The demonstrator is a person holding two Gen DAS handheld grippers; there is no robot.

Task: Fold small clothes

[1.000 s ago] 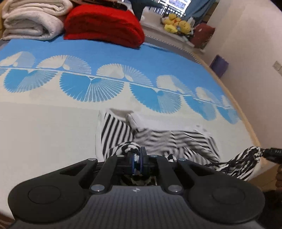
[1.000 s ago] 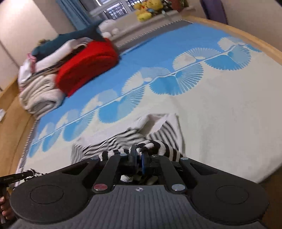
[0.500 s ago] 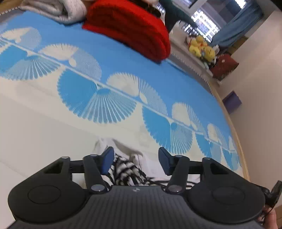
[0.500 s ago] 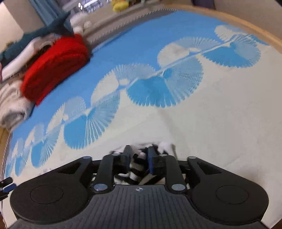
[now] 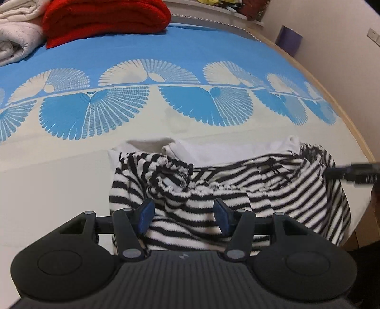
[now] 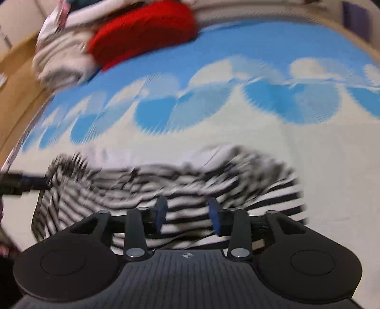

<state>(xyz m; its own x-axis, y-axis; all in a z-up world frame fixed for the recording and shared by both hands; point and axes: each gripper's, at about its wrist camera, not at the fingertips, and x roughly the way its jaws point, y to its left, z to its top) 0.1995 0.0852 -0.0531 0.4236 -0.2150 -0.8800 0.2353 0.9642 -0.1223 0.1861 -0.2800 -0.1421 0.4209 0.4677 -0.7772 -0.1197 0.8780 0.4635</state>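
A small black-and-white striped garment [image 5: 237, 190] with a gathered drawstring hem lies crumpled on the bed cover [image 5: 59, 178], and a white layer [image 5: 213, 152] shows at its far edge. My left gripper [image 5: 183, 211] stands open just above the garment's near left part, its pads clear of the cloth. In the blurred right wrist view my right gripper [image 6: 187, 209] hovers over the striped garment [image 6: 142, 185]. Its jaws are opening, with cloth beneath them and nothing pinched. Each view shows the other gripper's dark tip at the garment's side edge.
A folded red blanket [image 5: 104, 19] and a pale quilt [image 5: 16, 38] are stacked at the far left of the bed. The wooden bed edge [image 5: 351, 128] curves along the right, with a wall and a purple box [image 5: 289, 40] beyond it.
Both grippers were shut on bunched striped cloth a second ago. Both have let go and opened. The garment now lies spread on the bed, and both hands have come lower over it.
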